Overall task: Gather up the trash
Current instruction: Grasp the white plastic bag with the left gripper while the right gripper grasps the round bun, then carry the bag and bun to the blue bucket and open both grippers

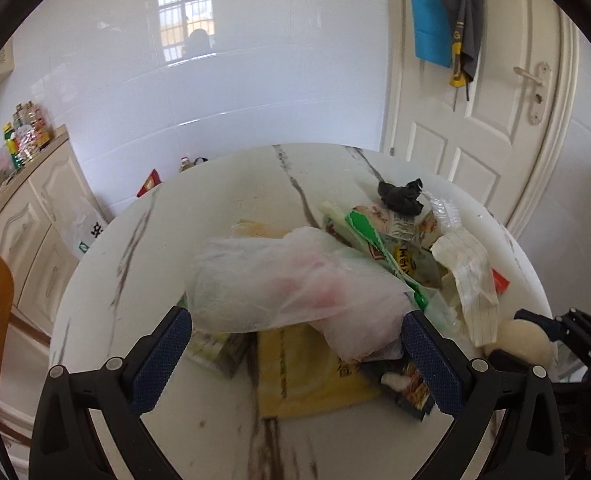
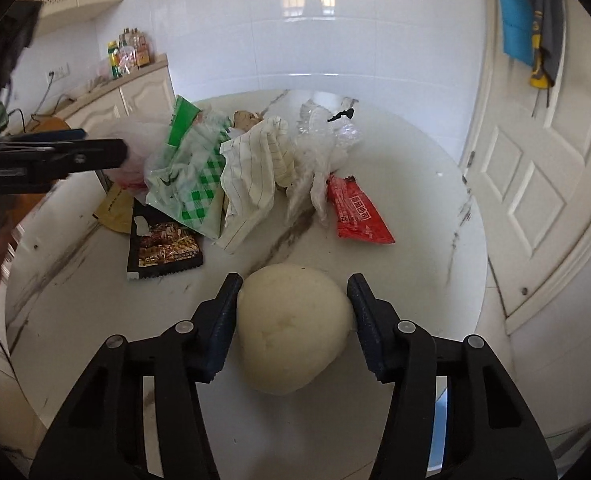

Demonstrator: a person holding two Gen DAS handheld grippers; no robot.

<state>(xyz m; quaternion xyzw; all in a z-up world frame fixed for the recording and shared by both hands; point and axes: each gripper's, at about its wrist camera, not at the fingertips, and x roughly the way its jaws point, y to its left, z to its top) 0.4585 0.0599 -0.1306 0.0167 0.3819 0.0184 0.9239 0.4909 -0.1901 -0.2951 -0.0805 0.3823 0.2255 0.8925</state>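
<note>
We're clamping the right gripper [image 2: 294, 312] on the steamed bun [image 2: 293, 328], dead between its pads; left gripper [image 1: 295, 334] is gaping, plastic bag [image 1: 295, 284] just ahead.

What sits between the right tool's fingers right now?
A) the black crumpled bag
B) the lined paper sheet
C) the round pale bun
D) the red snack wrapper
C: the round pale bun fills the right tool, both pads touching its sides on the marble table.

I can't read the blurred print on the yellow packet [image 1: 307, 372]. The thin plastic bag [image 1: 295, 284] hides its top edge, and my view cuts off the door [image 2: 543, 184].
</note>
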